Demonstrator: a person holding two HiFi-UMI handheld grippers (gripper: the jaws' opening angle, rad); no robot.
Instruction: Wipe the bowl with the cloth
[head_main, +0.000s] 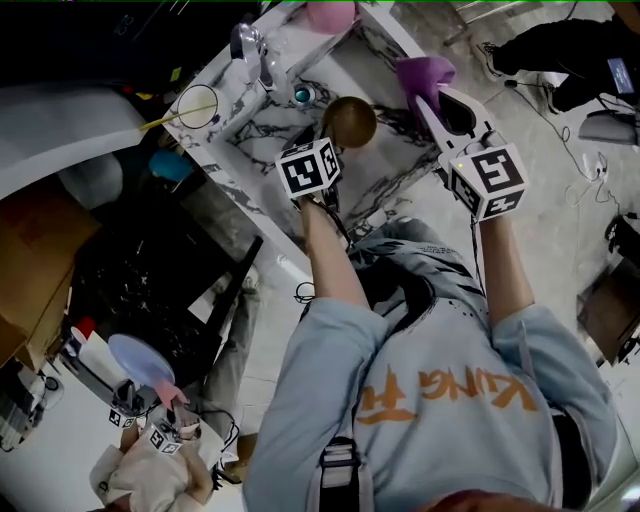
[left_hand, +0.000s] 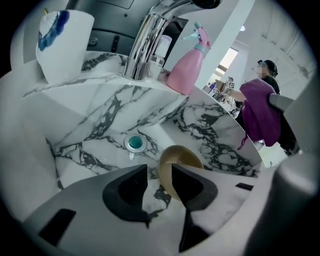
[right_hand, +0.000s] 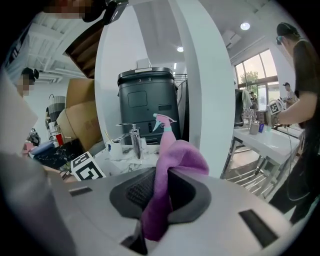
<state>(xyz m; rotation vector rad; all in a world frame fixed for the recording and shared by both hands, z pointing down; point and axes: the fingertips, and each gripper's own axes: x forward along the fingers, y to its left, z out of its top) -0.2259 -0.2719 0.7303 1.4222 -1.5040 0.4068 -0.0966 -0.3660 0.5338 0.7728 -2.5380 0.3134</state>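
Note:
A brown-gold bowl (head_main: 349, 122) lies in the marble sink (head_main: 392, 172), just beyond my left gripper's marker cube (head_main: 308, 168). In the left gripper view the left gripper (left_hand: 160, 172) stands open. The bowl's (left_hand: 186, 159) rim shows in the gap between its dark fingers (left_hand: 127, 192), and the pads do not press on it. My right gripper (head_main: 436, 104) hangs above the sink's right side, shut on a purple cloth (head_main: 424, 72). In the right gripper view the cloth (right_hand: 176, 156) bunches out above the right gripper (right_hand: 162, 179) and also hangs down between the jaws.
A chrome faucet (left_hand: 147, 46), a pink spray bottle (left_hand: 192, 62) and a white cup (left_hand: 62, 45) stand on the sink's rim. A teal drain (left_hand: 135, 143) sits in the basin floor. A person in purple (left_hand: 260, 110) stands beyond the sink. Cardboard boxes (head_main: 30, 260) lie at left.

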